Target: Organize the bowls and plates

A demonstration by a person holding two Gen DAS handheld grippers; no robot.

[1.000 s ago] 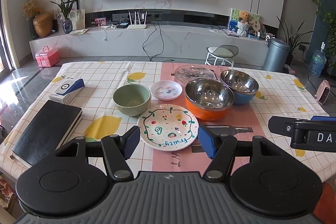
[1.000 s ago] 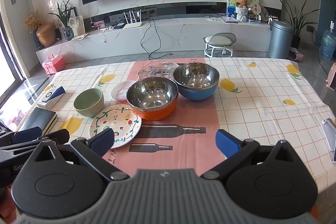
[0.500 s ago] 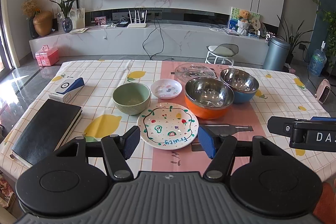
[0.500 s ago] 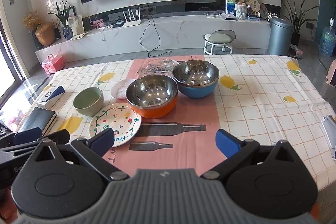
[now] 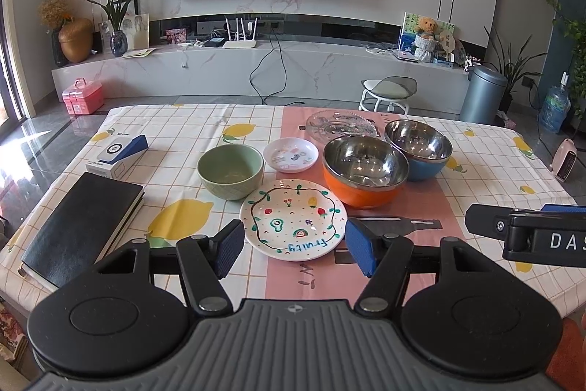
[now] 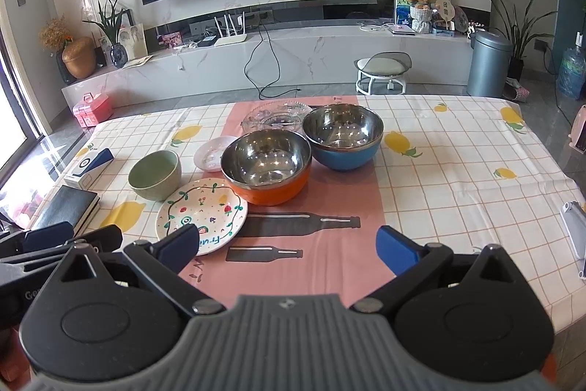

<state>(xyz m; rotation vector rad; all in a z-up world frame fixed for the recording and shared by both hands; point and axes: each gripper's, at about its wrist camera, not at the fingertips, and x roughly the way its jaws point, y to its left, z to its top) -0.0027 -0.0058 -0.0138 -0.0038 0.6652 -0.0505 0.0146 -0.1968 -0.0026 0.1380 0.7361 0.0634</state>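
**Blue pads spread wide, both grippers holding nothing**

Blue-padded left gripper (image 5: 294, 246) is hovering w/ fingers (image 5: 230, 246) wide apart, gripping nothing; its gap is framing the near edge of the painted plate (image 5: 293, 218), the one lettered "fruity". Right gripper (image 6: 289, 246) is also gaping wide & empty, hanging over the pink strip of the tablecloth (image 6: 457, 178), w/ the bottle print just ahead of it. Left gripper is showing at the bottom-left corner of the right wrist view, well apart from the dishes.

Dishes are sitting in a cluster mid-table. Green bowl (image 5: 230, 171) is sitting just left of the painted plate, nearly touching its rim. Small white plate (image 5: 291, 154) is lying behind them. Orange bowl (image 5: 364, 171) w/ steel lining is sitting right of the painted plate, touching or nearly touching the blue bowl (image 5: 419, 149) behind it to the right. Glass plate (image 5: 340, 125) is lying furthest back.

Black notebook (image 5: 82, 222) & a white-and-blue box (image 5: 117, 154) are lying at the table's left side.
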